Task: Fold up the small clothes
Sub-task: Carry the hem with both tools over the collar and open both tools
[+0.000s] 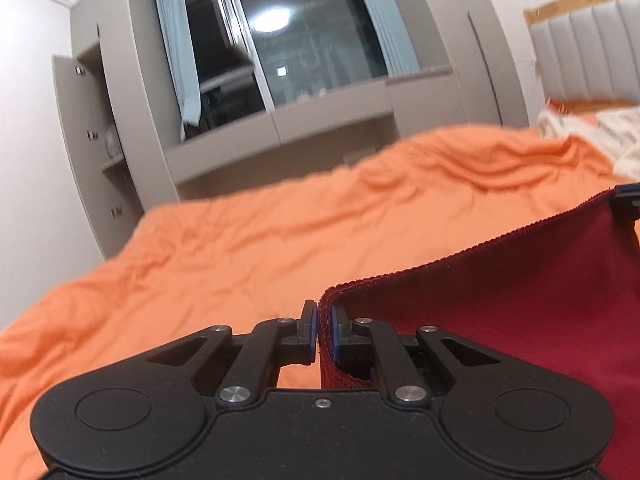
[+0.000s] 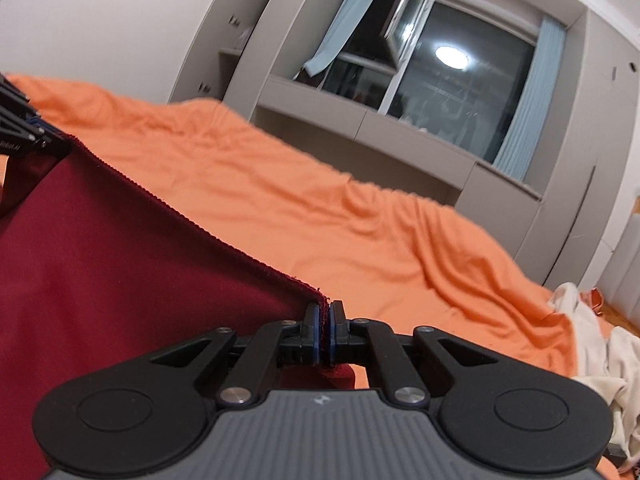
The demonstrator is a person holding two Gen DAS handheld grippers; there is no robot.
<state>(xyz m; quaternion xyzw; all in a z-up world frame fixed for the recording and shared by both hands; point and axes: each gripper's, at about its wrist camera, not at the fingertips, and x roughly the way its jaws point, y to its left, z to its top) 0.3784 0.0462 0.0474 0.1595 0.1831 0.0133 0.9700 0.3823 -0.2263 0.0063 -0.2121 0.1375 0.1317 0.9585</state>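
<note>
A dark red garment (image 1: 500,308) hangs stretched in the air between both grippers, above an orange bed cover (image 1: 260,248). My left gripper (image 1: 324,320) is shut on the garment's ribbed left corner. My right gripper (image 2: 324,320) is shut on the other corner of the dark red garment (image 2: 112,264). The right gripper also shows at the right edge of the left wrist view (image 1: 626,200), and the left gripper at the left edge of the right wrist view (image 2: 24,132). The top hem runs taut between them.
The orange bed cover (image 2: 360,216) spreads below and ahead. Cream clothes (image 2: 600,344) lie on the bed at the right, also in the left wrist view (image 1: 592,128). A grey wardrobe (image 1: 100,120) and a window (image 1: 304,40) stand behind; a padded headboard (image 1: 592,48) is at the right.
</note>
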